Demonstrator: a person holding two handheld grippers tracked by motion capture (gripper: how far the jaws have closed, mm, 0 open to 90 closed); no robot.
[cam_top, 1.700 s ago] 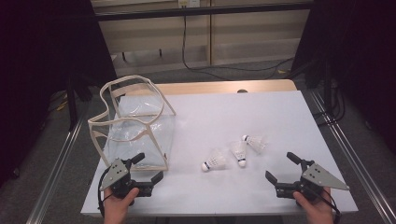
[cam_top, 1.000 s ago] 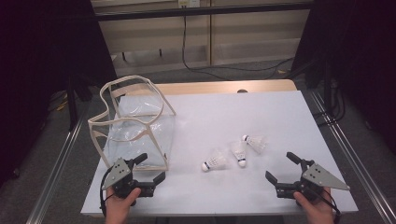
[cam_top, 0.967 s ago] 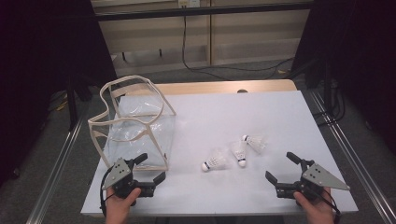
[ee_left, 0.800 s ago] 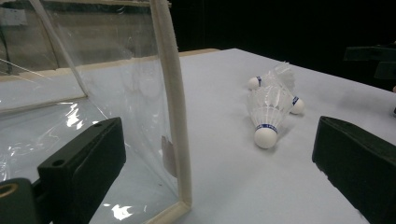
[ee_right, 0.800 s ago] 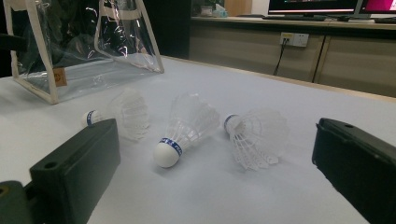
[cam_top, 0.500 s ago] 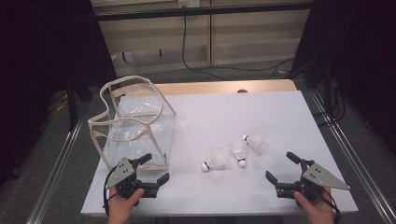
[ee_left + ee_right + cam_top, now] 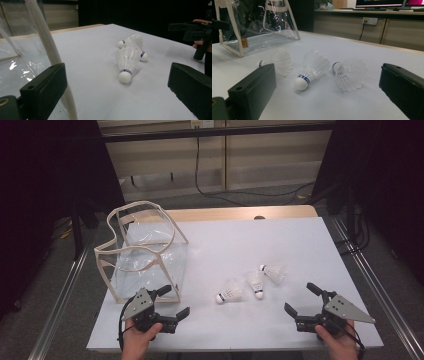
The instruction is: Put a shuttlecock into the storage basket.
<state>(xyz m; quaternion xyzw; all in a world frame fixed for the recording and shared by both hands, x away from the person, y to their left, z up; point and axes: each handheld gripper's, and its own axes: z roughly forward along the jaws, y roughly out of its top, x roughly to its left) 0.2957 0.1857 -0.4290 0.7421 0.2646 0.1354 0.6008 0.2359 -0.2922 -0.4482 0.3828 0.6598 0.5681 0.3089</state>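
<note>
The left claw [image 7: 174, 301] sat low at the near edge of the counter [image 7: 240, 235], jaws spread wide and holding nothing, right beside the front corner of the clear plastic bag [image 7: 145, 255]. The right claw [image 7: 303, 301] was just as wide and empty at the near right. Between them lay three shuttlecocks on their sides: the nearest shuttlecock [image 7: 229, 293] with its cork toward the left claw, the middle shuttlecock [image 7: 256, 282] close by, and the far shuttlecock [image 7: 272, 272] just behind that.

They looked feather-light and easily crushed, so I would have pinched one gently at the cork or low on the skirt (the flared end would buckle). The bag seemed floppy, its cream-trimmed mouth sagging open upward. Nothing stood between the claws and the shuttlecocks; only their crowding together could have made picking one awkward.
</note>
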